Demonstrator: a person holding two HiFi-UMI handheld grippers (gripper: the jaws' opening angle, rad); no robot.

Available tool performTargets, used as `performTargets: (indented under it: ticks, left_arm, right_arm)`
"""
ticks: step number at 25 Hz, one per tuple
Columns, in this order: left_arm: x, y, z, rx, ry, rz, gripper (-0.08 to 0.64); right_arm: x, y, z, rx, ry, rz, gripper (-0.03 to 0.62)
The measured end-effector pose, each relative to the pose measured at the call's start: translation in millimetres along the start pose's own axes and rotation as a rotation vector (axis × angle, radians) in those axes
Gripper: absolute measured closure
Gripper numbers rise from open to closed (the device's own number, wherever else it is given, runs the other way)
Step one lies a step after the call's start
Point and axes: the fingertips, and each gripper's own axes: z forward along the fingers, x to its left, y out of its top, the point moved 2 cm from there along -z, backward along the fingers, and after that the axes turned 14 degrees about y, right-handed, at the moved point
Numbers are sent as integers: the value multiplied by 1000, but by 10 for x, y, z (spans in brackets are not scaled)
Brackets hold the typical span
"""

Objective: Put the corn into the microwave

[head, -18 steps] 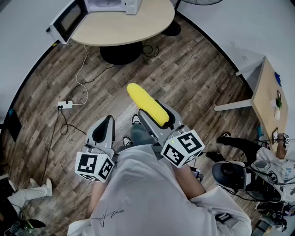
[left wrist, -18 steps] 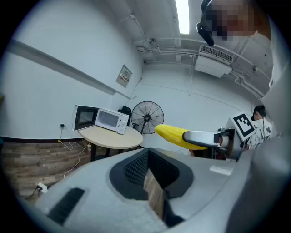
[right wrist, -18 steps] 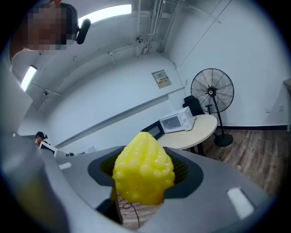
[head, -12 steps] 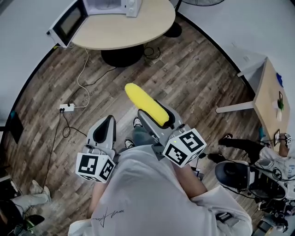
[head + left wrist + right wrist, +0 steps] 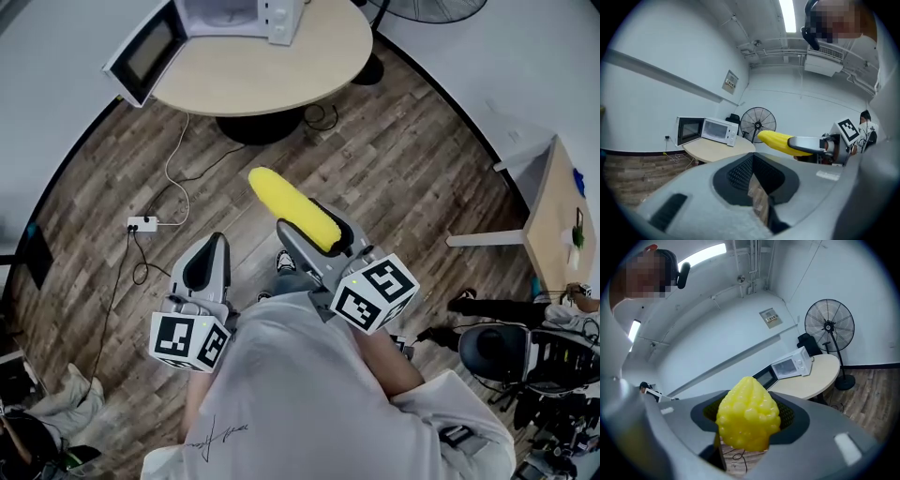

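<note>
A yellow corn cob [image 5: 291,208] sticks forward out of my right gripper [image 5: 317,232], which is shut on its rear end and carries it nearly level above the wooden floor. In the right gripper view the corn [image 5: 747,420] fills the space between the jaws. My left gripper [image 5: 207,265] hangs beside it, shut with nothing in it. The white microwave [image 5: 221,16] stands on the round beige table [image 5: 272,70] ahead, its door [image 5: 145,54] swung open to the left. It also shows in the left gripper view as the microwave [image 5: 715,131], left of the corn [image 5: 780,140].
A power strip [image 5: 142,223] and its cables lie on the floor left of the table's black base [image 5: 258,127]. A standing fan [image 5: 829,326] is right of the table. Another table [image 5: 553,220] and a black chair [image 5: 492,352] stand at the right.
The table and microwave have come nearer and sit lower in the head view. The corn stays in the right gripper, now pointing a little closer to the table. The left gripper is unchanged.
</note>
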Motion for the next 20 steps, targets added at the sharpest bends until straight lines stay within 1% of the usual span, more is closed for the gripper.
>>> performTargets:
  ticks: [6, 10, 15, 20]
  left_arm:
    - [-27, 95, 344, -20, 17, 22, 571]
    - [-100, 41, 544, 1, 14, 30, 571]
    - [-90, -30, 695, 17, 64, 29, 571]
    - [-64, -60, 783, 38, 88, 28, 571]
  right_arm:
    - [-287, 163, 127, -2, 31, -13, 331]
    - [-485, 188, 155, 10, 44, -6, 331]
    - [-683, 204, 186, 17, 65, 2, 331]
    - [-819, 191, 222, 31, 71, 13, 331]
